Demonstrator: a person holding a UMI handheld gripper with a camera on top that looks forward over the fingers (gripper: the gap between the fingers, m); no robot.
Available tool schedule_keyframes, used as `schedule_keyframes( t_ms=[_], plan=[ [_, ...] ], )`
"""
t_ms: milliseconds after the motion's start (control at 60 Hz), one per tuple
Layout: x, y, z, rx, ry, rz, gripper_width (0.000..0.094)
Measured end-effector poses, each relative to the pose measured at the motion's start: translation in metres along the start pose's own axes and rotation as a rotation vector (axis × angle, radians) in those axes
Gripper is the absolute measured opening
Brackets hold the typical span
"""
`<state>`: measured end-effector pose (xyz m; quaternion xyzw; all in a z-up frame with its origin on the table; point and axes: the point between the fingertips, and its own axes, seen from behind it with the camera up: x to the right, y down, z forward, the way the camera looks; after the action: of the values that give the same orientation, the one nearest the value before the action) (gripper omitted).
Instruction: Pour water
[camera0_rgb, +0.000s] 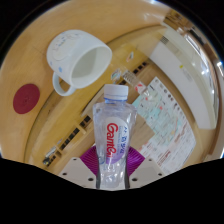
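Clamped between the gripper (113, 178) fingers, both pressing its sides, a clear plastic water bottle (115, 140) stands upright, white cap on, its pink-and-white label partly readable as "Gam". Beyond it and apart, a white ceramic cup (78, 58) with a handle sits tilted on the wooden table (120, 50), near a dark red round coaster (27, 97). Printed sheets (165, 130) lie beside the bottle.

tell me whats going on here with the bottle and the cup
A handheld gripper is clamped on a clear plastic bottle with a white cap and a pink label, holding it up over a wooden table. The cap looks to be on. Beyond the bottle stands a white cup with a handle, which looks empty. A dark red coaster lies beside the cup, and printed sheets lie to the other side. No water is being poured.
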<state>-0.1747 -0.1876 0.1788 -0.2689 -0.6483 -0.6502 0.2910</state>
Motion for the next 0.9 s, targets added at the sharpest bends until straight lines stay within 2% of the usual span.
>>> schedule_keyframes(
  t_ms=[83, 300, 433, 567, 750, 817, 883, 900],
  plan=[
    [0.002, -0.015, 0.002, 0.028, 0.006, -0.047, 0.0313],
    [0.015, -0.009, 0.000, 0.063, 0.029, 0.047, 0.0316],
    [0.057, 0.017, -0.013, 0.067, 0.064, 0.378, 0.0318],
    [0.105, 0.055, -0.031, 0.072, 0.088, 0.872, 0.0319],
    [0.096, 0.086, -0.053, 0.107, -0.039, 1.723, 0.0318],
    [0.077, 0.083, -0.058, 0.116, -0.108, 1.941, 0.0320],
    [0.050, 0.046, -0.057, 0.096, -0.154, 2.085, 0.0318],
    [0.040, 0.058, -0.055, 0.100, -0.192, 2.106, 0.0318]
  ],
)
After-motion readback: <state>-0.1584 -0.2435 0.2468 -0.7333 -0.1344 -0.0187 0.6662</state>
